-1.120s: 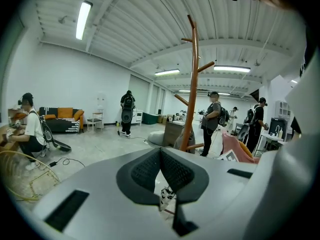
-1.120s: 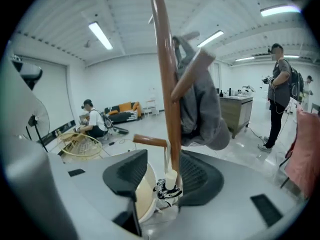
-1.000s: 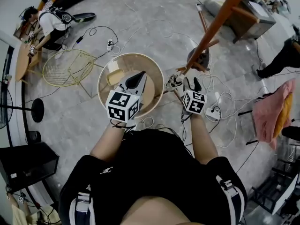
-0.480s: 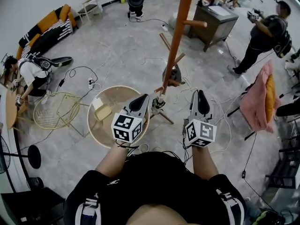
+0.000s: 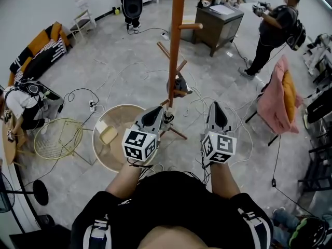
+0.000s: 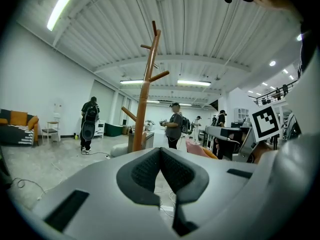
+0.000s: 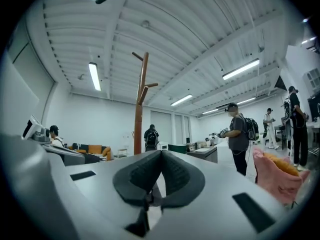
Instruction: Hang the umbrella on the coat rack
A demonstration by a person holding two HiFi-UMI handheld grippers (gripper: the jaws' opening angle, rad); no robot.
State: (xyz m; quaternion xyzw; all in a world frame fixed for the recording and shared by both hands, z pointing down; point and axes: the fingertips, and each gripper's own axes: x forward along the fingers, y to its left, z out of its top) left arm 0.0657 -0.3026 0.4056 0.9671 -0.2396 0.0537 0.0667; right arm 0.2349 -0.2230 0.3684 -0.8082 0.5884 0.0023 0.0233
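Note:
The orange wooden coat rack (image 5: 176, 40) stands on the floor ahead of me; it is also in the left gripper view (image 6: 146, 89) and the right gripper view (image 7: 140, 109). A small black-and-white bundle (image 5: 167, 116), perhaps the folded umbrella, hangs low on the rack beside a leg. My left gripper (image 5: 155, 111) points at the rack just left of that bundle, jaws shut and empty (image 6: 160, 151). Level and empty, my right gripper (image 5: 215, 107) is to the right of the rack's foot, its jaws shut (image 7: 161, 154).
A round beige table (image 5: 104, 152) and a yellow wire table (image 5: 54, 139) stand to the left. Cables trail across the floor (image 5: 228, 113) around the rack. A pink cloth (image 5: 277, 97) hangs on a stand at right. A person (image 5: 272, 30) stands by a desk (image 5: 218, 22).
The right gripper was open at the bundle on the rack's low part; it has drawn back, risen and shut. The left gripper also rose. More of the rack now shows.

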